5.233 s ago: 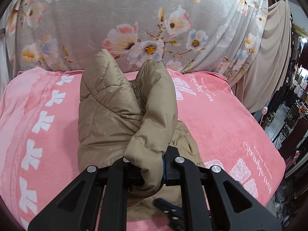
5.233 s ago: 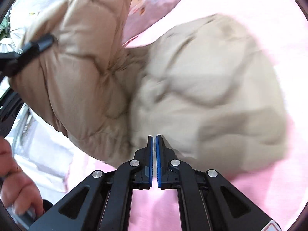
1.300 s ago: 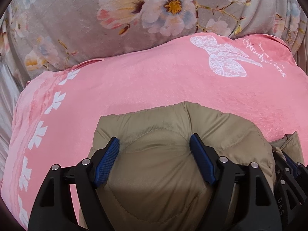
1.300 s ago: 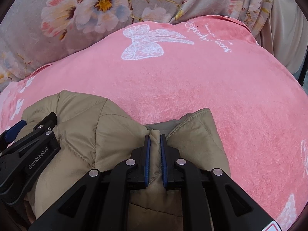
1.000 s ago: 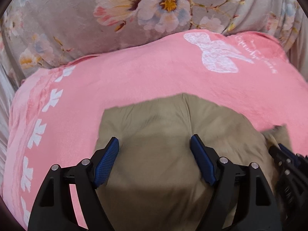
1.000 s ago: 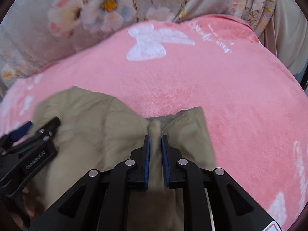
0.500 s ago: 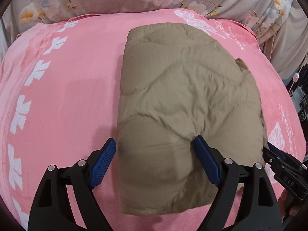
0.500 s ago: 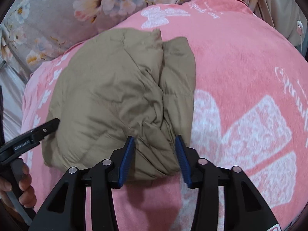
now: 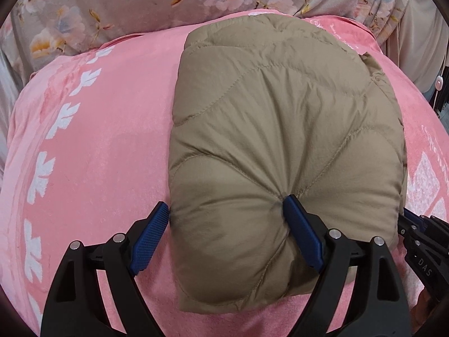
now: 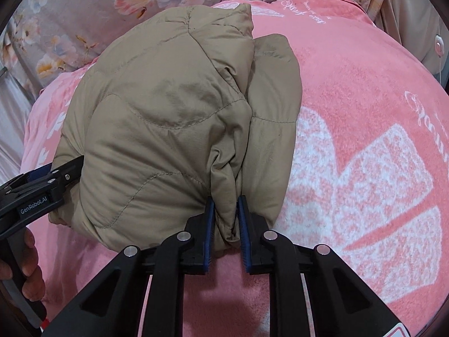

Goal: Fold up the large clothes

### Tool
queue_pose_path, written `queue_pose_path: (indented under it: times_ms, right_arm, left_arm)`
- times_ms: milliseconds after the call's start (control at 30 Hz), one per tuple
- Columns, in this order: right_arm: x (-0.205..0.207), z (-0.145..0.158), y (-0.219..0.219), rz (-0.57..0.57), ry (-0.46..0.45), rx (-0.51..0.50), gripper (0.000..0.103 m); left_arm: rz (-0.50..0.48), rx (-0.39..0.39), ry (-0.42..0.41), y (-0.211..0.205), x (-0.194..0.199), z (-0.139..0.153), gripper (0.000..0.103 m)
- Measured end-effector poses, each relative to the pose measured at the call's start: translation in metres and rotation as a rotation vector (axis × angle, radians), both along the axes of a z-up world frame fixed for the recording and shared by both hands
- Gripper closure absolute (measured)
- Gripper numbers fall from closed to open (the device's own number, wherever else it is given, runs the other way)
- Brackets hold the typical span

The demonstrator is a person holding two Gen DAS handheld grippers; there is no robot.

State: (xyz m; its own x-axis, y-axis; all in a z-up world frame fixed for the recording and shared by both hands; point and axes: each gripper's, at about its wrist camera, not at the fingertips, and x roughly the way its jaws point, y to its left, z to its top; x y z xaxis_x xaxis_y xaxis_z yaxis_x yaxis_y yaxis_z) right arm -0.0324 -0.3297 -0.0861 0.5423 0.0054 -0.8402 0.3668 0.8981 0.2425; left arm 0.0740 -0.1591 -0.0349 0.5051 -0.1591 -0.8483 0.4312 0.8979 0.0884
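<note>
A tan quilted puffer jacket (image 9: 280, 129) lies folded into a thick bundle on the pink blanket (image 9: 92, 151); it also shows in the right wrist view (image 10: 168, 123). My left gripper (image 9: 224, 233) is open, its blue pads wide apart around the bundle's near left corner, the right pad pressing into the fabric. My right gripper (image 10: 226, 221) is closing on a bunched fold at the bundle's near right edge, with a narrow gap between its jaws filled by fabric. The left gripper shows at the left in the right wrist view (image 10: 45, 185).
The pink blanket (image 10: 364, 129) with white bow prints covers the surface. A grey floral cloth (image 9: 140, 2) rises behind it. A beige curtain (image 9: 421, 33) hangs at the far right. A hand (image 10: 25, 264) holds the left gripper's handle.
The bundle has been laid flat on the blanket and both grippers pulled back to its near edge. In the last half second the right jaws narrowed onto the fold; the left stayed open.
</note>
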Motion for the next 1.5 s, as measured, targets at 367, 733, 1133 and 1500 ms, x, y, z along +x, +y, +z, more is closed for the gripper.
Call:
queue_pose_path:
  times_ms: [367, 733, 1133, 1500]
  right_arm:
    - [-0.007, -0.004, -0.008, -0.021, -0.05, 0.045, 0.086]
    - [-0.044, 0.023, -0.067, -0.178, -0.118, 0.238, 0.035]
    - [0.003, -0.016, -0.112, -0.19, -0.103, 0.58, 0.034]
    - [0.054, -0.028, -0.074, -0.012, -0.143, 0.747, 0.034]
  left_arm:
    - [0.01, 0.017, -0.038, -0.007, -0.003, -0.006, 0.02]
    - [0.071, -0.19, 0.128, 0.033, 0.018, 0.024, 0.011]
    - [0.12, -0.428, 0.324, 0.059, 0.095, 0.013, 0.011]
    - [0.013, -0.546, 0.415, 0.038, 0.108, -0.013, 0.005]
